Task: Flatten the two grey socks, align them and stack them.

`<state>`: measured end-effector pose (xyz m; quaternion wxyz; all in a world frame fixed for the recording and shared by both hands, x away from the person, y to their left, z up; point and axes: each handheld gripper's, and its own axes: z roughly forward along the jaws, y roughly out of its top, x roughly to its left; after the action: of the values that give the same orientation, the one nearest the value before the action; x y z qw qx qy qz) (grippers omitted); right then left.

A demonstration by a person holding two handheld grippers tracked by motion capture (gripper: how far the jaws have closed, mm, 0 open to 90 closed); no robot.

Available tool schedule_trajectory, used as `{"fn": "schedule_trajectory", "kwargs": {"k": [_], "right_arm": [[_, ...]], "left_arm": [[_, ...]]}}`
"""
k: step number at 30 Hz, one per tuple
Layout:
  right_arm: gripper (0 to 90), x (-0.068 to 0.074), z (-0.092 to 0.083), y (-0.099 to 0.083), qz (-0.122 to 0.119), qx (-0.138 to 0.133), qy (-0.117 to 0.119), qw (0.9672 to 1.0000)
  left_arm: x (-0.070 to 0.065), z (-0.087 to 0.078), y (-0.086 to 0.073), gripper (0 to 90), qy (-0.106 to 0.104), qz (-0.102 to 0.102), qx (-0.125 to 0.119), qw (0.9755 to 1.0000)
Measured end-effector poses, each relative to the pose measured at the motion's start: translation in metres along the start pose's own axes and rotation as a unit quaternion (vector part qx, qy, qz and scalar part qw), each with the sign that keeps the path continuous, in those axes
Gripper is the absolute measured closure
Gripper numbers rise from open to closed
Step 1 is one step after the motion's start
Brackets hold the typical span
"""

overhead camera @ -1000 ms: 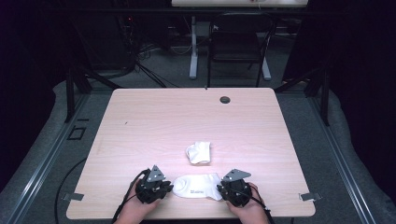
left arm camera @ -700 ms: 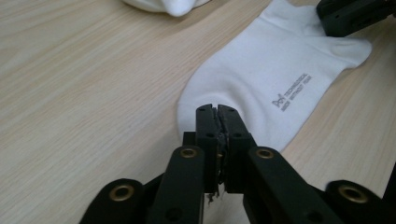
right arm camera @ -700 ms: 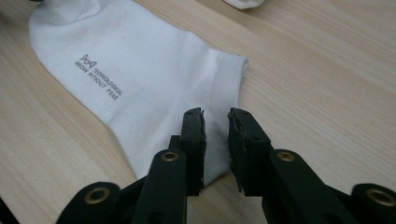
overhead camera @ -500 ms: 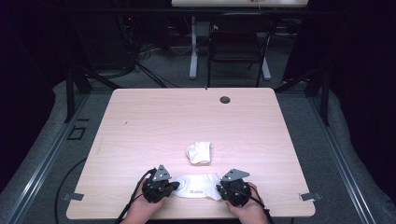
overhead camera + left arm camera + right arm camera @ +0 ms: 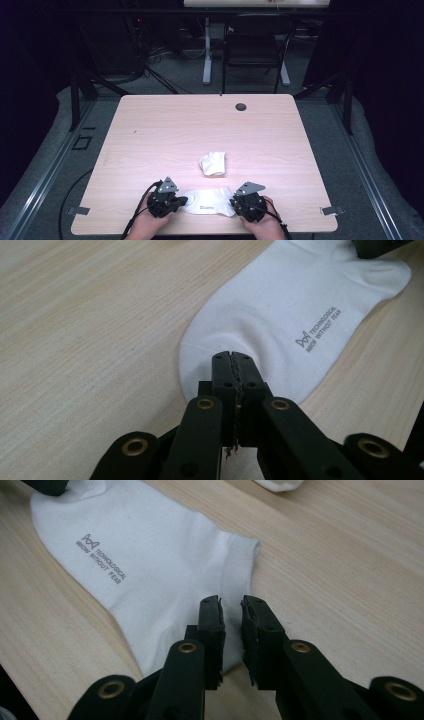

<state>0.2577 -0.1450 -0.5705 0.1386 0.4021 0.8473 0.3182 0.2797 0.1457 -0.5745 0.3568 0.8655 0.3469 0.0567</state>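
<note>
White sock (image 5: 280,325) with grey lettering; second white sock (image 5: 212,163); pale wood-grain tabletop (image 5: 165,130); black jaws with brass rivets.

Lab-like recording space: bare wooden table (image 5: 150,130), dark surround, floor cables (image 5: 165,80), empty chair (image 5: 252,47).

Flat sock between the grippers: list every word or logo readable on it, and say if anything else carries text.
"TECHNOLOGICAL" on the flat white sock, upper line of the grey print.
"MOOW WITHOUT FEAR" below it; the first word is small and uncertain.
A small grey butterfly-like logo beside the words, no letters.
The crumpled sock shows no readable text.
</note>
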Motion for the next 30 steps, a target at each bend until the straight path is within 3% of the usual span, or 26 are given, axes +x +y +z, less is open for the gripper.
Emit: {"fn": "schedule_trajectory", "kwargs": {"k": [4, 7, 14, 22, 30], "right_arm": [[76.9, 0.000, 0.000, 0.000, 0.000, 0.000, 0.004, 1.0000], [74.2, 0.000, -0.002, 0.001, 0.005, -0.011, 0.013, 0.9998], [67.4, -0.004, -0.009, 0.006, 0.014, -0.031, 0.012, 0.9993], [66.1, -0.007, -0.007, 0.017, 0.014, -0.013, 0.004, 0.9998], [65.3, -0.012, -0.003, 0.035, 0.020, -0.021, 0.000, 0.9996]], "left_arm": [[0.000, 0.000, 0.000, 89.2, -0.002, -0.003, -0.003, 1.0000], [0.000, -0.002, 0.001, 83.1, -0.004, -0.005, -0.009, 0.9999], [0.008, -0.013, 0.003, 74.4, 0.008, -0.011, -0.041, 0.9991], [0.019, -0.020, 0.005, 67.5, 0.017, -0.024, -0.059, 0.9978], [0.027, -0.021, 0.003, 64.9, 0.022, -0.033, -0.062, 0.9973]]}}
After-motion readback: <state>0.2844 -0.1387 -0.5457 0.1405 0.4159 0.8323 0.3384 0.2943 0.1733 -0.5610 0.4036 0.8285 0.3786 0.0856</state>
